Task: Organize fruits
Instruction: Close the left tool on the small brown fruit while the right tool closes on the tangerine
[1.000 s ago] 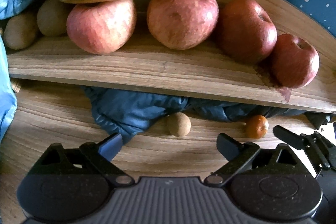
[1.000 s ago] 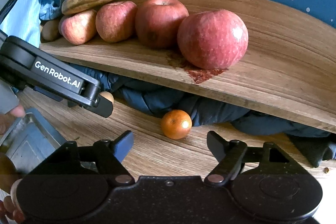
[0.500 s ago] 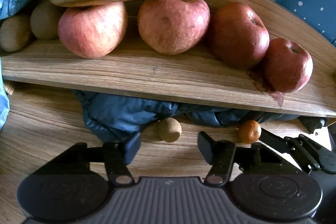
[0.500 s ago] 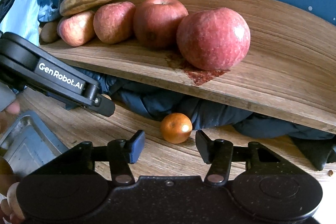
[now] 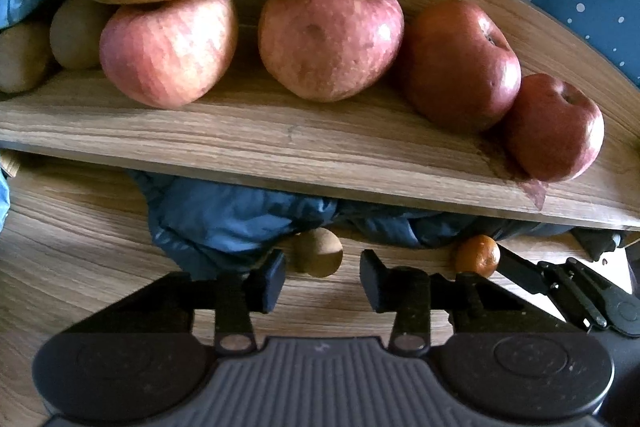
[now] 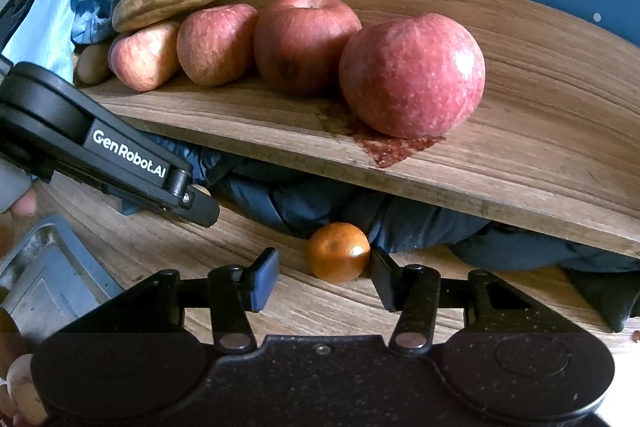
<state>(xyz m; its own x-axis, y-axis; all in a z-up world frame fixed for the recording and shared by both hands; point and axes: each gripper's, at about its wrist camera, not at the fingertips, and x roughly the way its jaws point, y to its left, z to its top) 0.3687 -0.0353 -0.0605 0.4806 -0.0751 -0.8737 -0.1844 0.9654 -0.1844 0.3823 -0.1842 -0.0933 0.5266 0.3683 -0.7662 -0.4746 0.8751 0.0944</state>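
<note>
Both your grippers have narrowed and closed in: the left gripper (image 5: 322,277) brackets the brown fruit (image 5: 319,253) at 12 o'clock, the right gripper (image 6: 324,277) the small orange (image 6: 338,251) on the tabletop (image 6: 248,239). Neither grips yet; squeeze next.

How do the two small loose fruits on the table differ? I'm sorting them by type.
The small brown fruit is dull tan and matte; the tangerine is bright orange and glossy. The brown fruit lies ahead of the open left gripper; the tangerine lies ahead of the open right gripper, close to one finger. Both are small, round, and rest by the blue cloth under the wooden shelf.
</note>
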